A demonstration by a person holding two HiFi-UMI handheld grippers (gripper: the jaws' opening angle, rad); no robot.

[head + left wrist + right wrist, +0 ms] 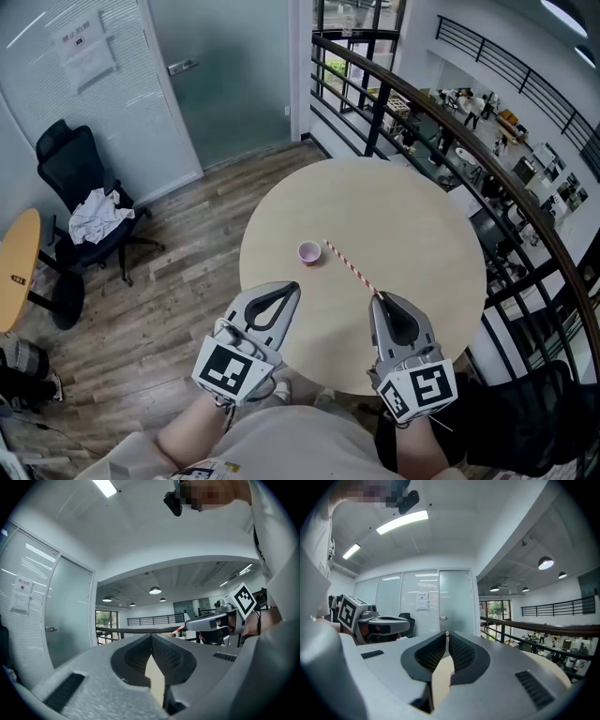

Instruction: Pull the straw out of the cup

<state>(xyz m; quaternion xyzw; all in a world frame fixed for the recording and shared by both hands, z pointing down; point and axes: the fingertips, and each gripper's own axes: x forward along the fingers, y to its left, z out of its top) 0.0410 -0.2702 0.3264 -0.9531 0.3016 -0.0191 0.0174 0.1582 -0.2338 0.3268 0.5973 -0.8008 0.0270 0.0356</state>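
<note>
**Head view.** We see a round table [422, 234] with a small pink cup [309, 252] left of its middle; the red-and-white striped straw [352, 267] runs from just right of the cup towards us, its far end apparently clear of the rim; the right gripper [378, 296] has its jaws clamped on the straw's near end; the left gripper [292, 289] hovers over the near left edge of the table, jaws together, well apart from the cup.

**Left gripper view.** We find the jaws pressed together with nothing between them, only pale table top showing through the gap below; to the right, the right gripper [188, 625] appears side-on, with a short striped length of straw [178, 630] at its tip.

**Right gripper view.** We note the jaws closed on the straw's end [446, 633], which shows as a small pale tip between the pad tips; the left gripper [408, 623] lies to the left.

**Step in hand.** We judge the withdrawal all but complete; to finish well, we would keep a light pinch so the straw is not crushed, draw along the straw's own line away from the cup, and keep its free end from brushing the rim, since so small a cup may tip.
</note>
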